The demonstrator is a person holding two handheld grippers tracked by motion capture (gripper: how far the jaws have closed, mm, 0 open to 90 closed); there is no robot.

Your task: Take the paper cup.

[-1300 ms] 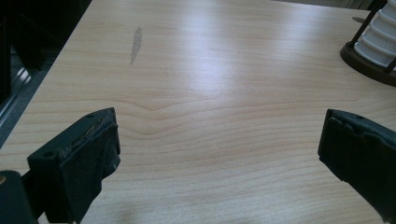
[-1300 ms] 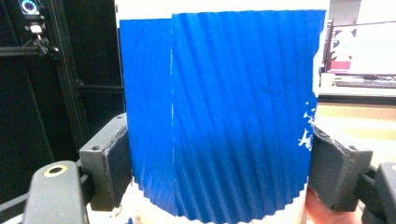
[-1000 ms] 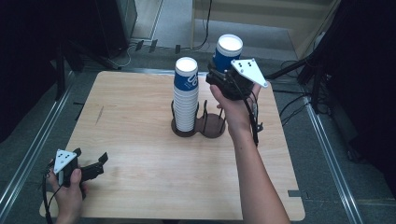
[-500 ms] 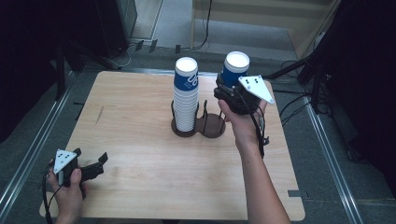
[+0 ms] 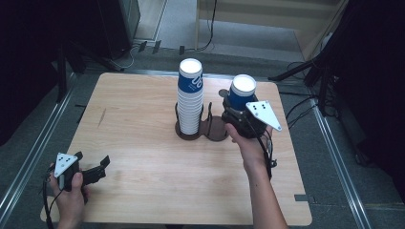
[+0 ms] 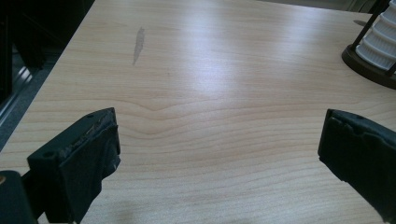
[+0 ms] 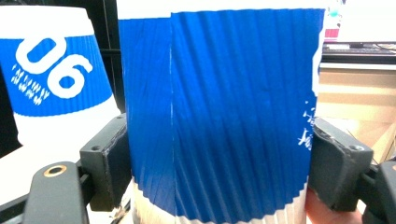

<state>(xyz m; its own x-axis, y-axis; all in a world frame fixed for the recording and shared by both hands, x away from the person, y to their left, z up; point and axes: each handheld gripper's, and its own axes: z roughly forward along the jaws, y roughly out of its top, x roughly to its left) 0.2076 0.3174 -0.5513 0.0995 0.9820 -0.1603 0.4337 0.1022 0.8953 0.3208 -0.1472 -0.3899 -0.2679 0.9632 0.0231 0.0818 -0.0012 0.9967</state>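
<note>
A tall stack of blue-and-white paper cups [image 5: 190, 100] stands in the left ring of a dark brown holder [image 5: 217, 132] at the table's middle. My right gripper [image 5: 240, 109] is shut on a single blue ribbed cup [image 5: 242, 89], held upright just above the holder's right ring, beside the stack. In the right gripper view the pads press both sides of that cup [image 7: 219, 107], with the stack's top cup [image 7: 51, 79] to its left. My left gripper [image 5: 93, 161] rests open near the table's front left corner, nothing between its jaws [image 6: 219, 154].
The wooden table [image 5: 143, 109] has bare surface left of and in front of the holder. Metal rails [image 5: 33, 143] run along both sides of the table. Cables and dark stands lie on the floor behind and to the right.
The right hand has come down and nearer with the blue cup, from high behind the stack to just over the holder's right ring. The left gripper has stayed put.
</note>
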